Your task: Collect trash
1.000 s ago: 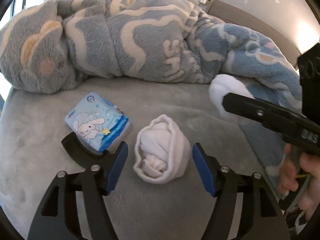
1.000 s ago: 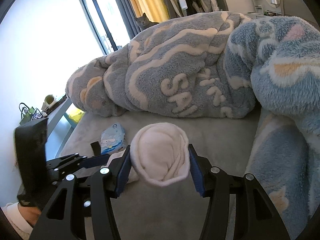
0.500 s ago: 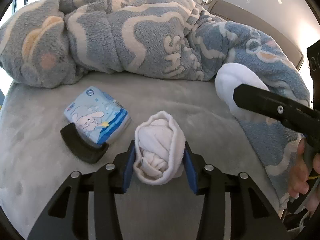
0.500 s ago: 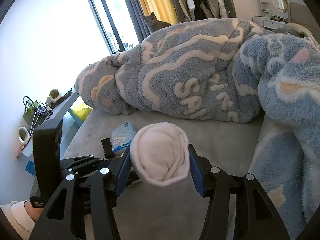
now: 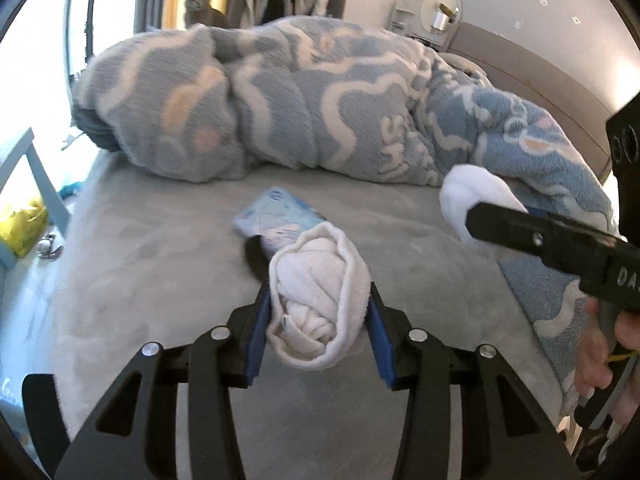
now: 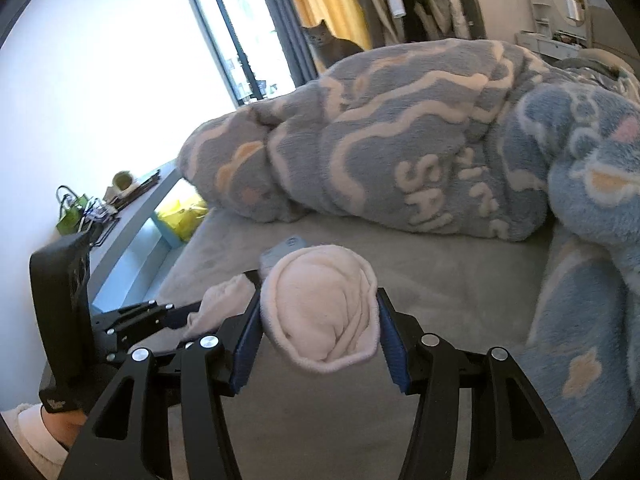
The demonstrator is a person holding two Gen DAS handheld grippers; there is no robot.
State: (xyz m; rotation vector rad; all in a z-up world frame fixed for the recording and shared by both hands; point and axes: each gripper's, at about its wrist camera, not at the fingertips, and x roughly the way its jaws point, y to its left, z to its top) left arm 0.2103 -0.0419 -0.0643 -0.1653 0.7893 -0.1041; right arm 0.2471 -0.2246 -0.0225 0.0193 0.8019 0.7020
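Note:
My left gripper (image 5: 318, 294) is shut on a white rolled sock (image 5: 320, 320), held a little above the grey bed (image 5: 160, 280). My right gripper (image 6: 318, 304) is shut on a cream rolled sock (image 6: 324, 328), also off the bed. In the left wrist view that second sock (image 5: 472, 196) shows at the right, past a black finger (image 5: 536, 236). A light blue tissue pack (image 5: 280, 220) lies on the bed just behind the left sock, with a curved black piece (image 5: 254, 258) beside it.
A bunched blue and cream fleece blanket (image 5: 320, 120) covers the far and right side of the bed. A grey cat (image 6: 332, 42) sits behind it by the curtains. A shelf with a yellow bag (image 6: 180, 216) stands left of the bed. A hand (image 5: 604, 344) holds the right gripper's handle.
The left jaws, open around the white sock a second ago, have shut on it and lifted it off the bed. The right gripper has risen with its sock.

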